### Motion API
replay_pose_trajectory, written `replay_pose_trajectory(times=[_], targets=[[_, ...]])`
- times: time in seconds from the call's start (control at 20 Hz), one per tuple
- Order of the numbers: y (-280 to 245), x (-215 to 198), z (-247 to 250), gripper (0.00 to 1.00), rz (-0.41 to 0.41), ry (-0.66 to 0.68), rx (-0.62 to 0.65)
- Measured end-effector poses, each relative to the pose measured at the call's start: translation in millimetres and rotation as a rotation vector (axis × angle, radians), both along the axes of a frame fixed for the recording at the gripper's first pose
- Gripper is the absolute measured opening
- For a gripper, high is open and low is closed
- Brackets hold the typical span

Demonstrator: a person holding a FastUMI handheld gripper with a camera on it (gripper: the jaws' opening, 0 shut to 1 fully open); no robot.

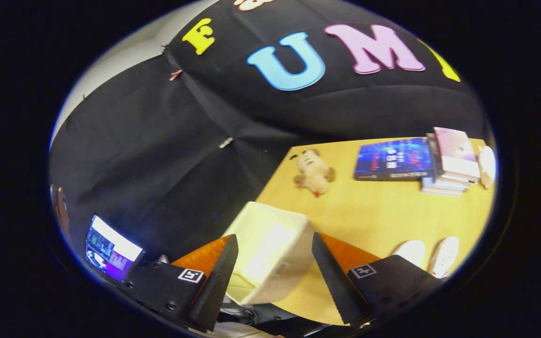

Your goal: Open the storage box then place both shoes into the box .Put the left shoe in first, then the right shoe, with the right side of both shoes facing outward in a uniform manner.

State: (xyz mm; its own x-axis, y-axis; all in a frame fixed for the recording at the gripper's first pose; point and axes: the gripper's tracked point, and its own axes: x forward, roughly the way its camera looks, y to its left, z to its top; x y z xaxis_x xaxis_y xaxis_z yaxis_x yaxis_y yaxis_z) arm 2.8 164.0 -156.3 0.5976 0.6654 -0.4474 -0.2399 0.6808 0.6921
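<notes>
A white storage box [270, 249] sits on the near corner of the wooden table [383, 211], seen between my two fingers and a little beyond them. My gripper [275, 246] is open and hangs above the box, touching nothing. Two white shoes [428, 254] lie side by side on the table just beyond the right finger, partly hidden by it. Whether the box lid is open I cannot tell.
A small plush toy [314, 174] lies on the table beyond the box. Further off rest a blue book [392, 159] and a stack of books [451, 162], with a white object [486, 164] beside them. A lit screen [111, 249] stands off the table, beyond the left finger.
</notes>
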Motion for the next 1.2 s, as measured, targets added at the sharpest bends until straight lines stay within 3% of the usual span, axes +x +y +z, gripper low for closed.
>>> replay_pose_trajectory(times=[0.2,0.4,0.55,0.65,0.8,0.95,1.05,1.15,1.2], targets=[[-78,-18,-68,0.97,-0.111,0.104,-0.156],[-123,-48,-142,0.97,-0.151,0.255,-0.279],[-133,-71,-191,0.96,-0.114,0.336,-0.343],[-129,-80,-219,0.88,-0.084,0.391,-0.350],[-122,-80,-249,0.81,-0.090,0.462,-0.347],[-119,-75,-276,0.80,-0.105,0.517,-0.365],[-112,-76,-282,0.70,-0.089,0.547,-0.354],[-125,-79,-292,0.33,-0.100,0.562,-0.423],[-130,-81,-289,0.13,-0.110,0.586,-0.397]])
